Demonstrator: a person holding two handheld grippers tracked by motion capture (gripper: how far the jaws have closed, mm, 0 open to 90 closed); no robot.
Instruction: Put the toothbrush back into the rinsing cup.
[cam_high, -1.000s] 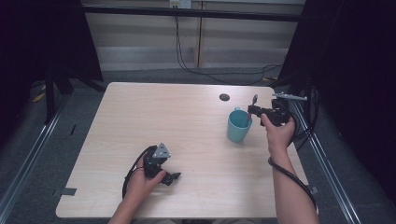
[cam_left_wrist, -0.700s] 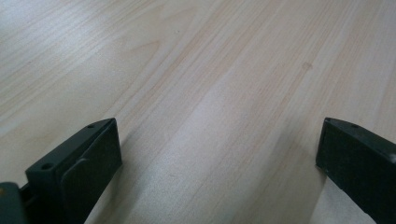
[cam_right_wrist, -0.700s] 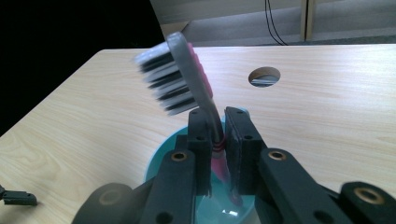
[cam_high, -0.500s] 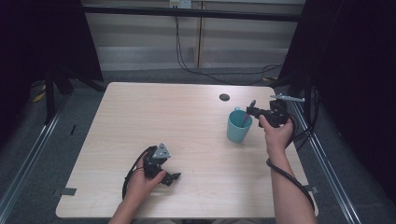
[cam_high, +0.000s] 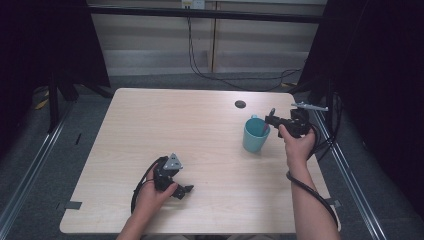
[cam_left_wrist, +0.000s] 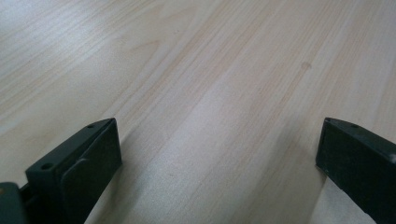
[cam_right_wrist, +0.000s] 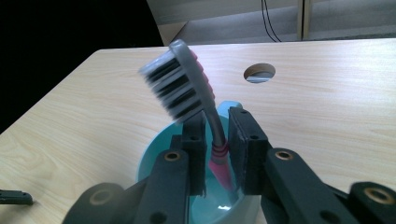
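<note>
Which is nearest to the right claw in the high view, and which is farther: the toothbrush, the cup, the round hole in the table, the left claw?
1. Toothbrush: between the jaws of the right claw, head up.
2. Cup: directly under the claw, holding the toothbrush handle.
3. Round hole: behind the cup, toward the far edge.
4. Left claw: far across the table, near the person's edge.

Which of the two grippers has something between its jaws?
The right gripper, over the teal cup: a pink toothbrush stands between its jaws, which have just been opening. The left gripper has just bare table between its wide jaws.
</note>
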